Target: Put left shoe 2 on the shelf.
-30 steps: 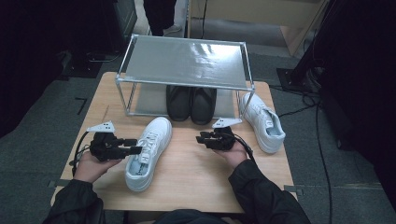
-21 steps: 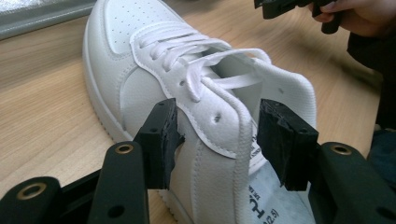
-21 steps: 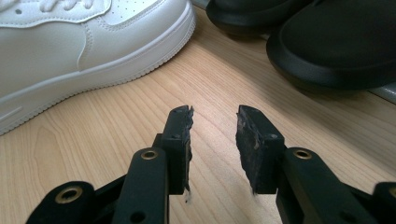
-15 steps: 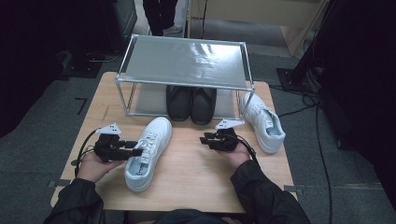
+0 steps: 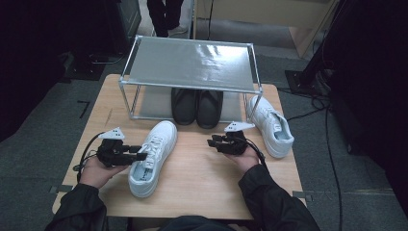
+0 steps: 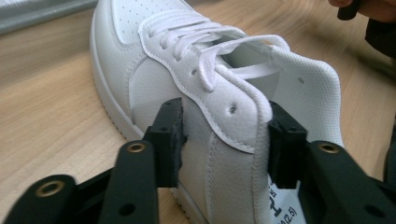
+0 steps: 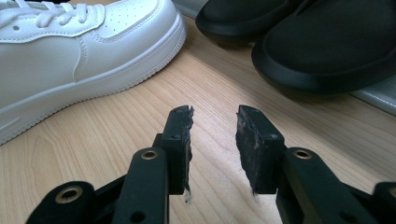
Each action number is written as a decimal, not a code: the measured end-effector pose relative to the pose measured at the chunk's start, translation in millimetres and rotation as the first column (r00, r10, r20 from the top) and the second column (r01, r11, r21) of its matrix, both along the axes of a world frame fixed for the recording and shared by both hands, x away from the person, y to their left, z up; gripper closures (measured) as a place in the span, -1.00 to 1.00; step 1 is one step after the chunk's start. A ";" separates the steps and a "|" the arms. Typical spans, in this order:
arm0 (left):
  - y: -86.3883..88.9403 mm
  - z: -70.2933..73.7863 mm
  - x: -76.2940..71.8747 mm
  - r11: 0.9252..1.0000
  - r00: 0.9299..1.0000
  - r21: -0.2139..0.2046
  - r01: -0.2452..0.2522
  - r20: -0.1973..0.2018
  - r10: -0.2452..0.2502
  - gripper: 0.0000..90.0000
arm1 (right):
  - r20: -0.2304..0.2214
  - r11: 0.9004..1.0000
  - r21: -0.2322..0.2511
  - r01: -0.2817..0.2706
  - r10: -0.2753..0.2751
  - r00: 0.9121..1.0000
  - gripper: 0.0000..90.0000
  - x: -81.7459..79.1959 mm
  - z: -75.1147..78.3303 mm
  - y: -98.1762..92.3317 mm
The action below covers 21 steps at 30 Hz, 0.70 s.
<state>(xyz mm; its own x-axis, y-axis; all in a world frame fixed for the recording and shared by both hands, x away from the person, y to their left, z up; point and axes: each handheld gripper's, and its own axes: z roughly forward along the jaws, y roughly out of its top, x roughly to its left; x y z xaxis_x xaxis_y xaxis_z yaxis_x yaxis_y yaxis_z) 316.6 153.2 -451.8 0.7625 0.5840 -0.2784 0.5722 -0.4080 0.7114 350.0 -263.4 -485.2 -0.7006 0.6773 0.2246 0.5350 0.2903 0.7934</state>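
A white sneaker [image 5: 151, 159] lies at the table's front left, toe pointing away from me. My left gripper [image 5: 142, 156] comes at it from the left. In the left gripper view its jaws have just been closing and now pinch the sneaker's [image 6: 154, 70] side wall at the collar, one pad outside and one inside the opening, so the left gripper [image 6: 226, 135] is shut on it. My right gripper [image 5: 211, 142] hovers right of centre, open with nothing between its jaws. The right gripper [image 7: 213, 123] points toward the sneaker's toe [image 7: 70, 51] and the black shoes [image 7: 317, 42].
A metal rack [image 5: 192, 62] with a grey top stands at the back of the wooden table [image 5: 202, 192]. A pair of black shoes [image 5: 197, 106] sits under it. A second white sneaker [image 5: 272, 125] lies at the right, beside the rack's leg.
The left gripper's jaws have narrowed onto the sneaker's side wall. Both hands have stayed where they were, and the right gripper looks the same.
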 end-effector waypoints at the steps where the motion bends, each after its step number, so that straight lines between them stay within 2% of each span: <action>1: -0.1 1.0 -0.4 1.000 1.000 -0.001 -0.006 -0.001 0.006 0.35 | -0.001 1.000 0.002 0.001 -0.001 1.000 0.45 0.0 0.0 0.2; 6: 1.2 2.9 -0.8 1.000 1.000 0.006 -0.011 -0.012 0.012 0.50 | 0.000 1.000 0.005 0.001 -0.001 1.000 0.45 0.1 0.1 0.0; 9: 2.7 5.8 -1.9 1.000 1.000 0.021 -0.022 -0.008 0.022 0.67 | -0.001 1.000 0.004 0.002 -0.002 1.000 0.45 0.0 0.2 0.0; 12: 6.8 6.2 -1.6 0.999 0.999 0.015 -0.048 -0.011 0.048 0.79 | -0.005 1.000 0.003 0.001 -0.001 1.000 0.45 -0.4 0.2 0.4; 21: 11.4 8.3 0.5 0.995 0.995 -0.007 -0.096 -0.029 0.096 0.87 | -0.005 1.000 0.010 0.006 -0.006 1.000 0.46 0.8 0.5 -0.8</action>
